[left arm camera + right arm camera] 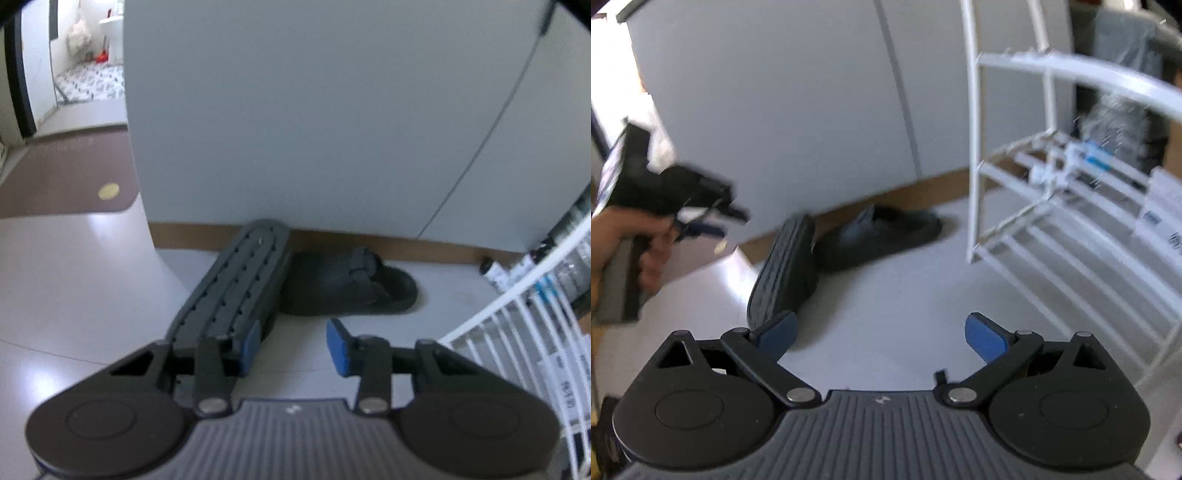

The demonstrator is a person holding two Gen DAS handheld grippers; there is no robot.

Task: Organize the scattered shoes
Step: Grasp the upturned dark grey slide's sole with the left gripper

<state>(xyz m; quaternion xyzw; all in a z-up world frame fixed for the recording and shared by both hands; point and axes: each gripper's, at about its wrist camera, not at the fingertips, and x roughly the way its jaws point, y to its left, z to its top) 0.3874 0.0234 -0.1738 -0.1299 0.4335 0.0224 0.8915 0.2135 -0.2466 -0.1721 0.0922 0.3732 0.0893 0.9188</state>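
Lying on the pale floor (74, 266) against the brown skirting at the foot of a grey cabinet (314, 110), two dark slippers make up the visible footwear. The tipped slipper (236, 284) stands on its edge with its ribbed, perforated sole facing the left wrist camera; its far end reaches the skirting. The flat slipper (354, 284) lies just beside it, sole down, strap uppermost, touching or nearly touching the tipped one.

The left gripper (293, 345) is partly open. Its left blue pad appears in front of the near end of the tipped slipper; its right pad hangs over bare floor. Whether the left pad touches the slipper cannot be told. Nothing sits between the pads.

The right gripper (881, 338) stands wide open and empty above the floor, near the same slipper's near end. In the right wrist view a hand (624, 240) holds the left gripper at the left edge, blurred.

A white rack (1052, 236) stands to the right of the slippers, apart from them, with packaged items on its slatted shelves. A brown mat (62, 177) lies at far left.
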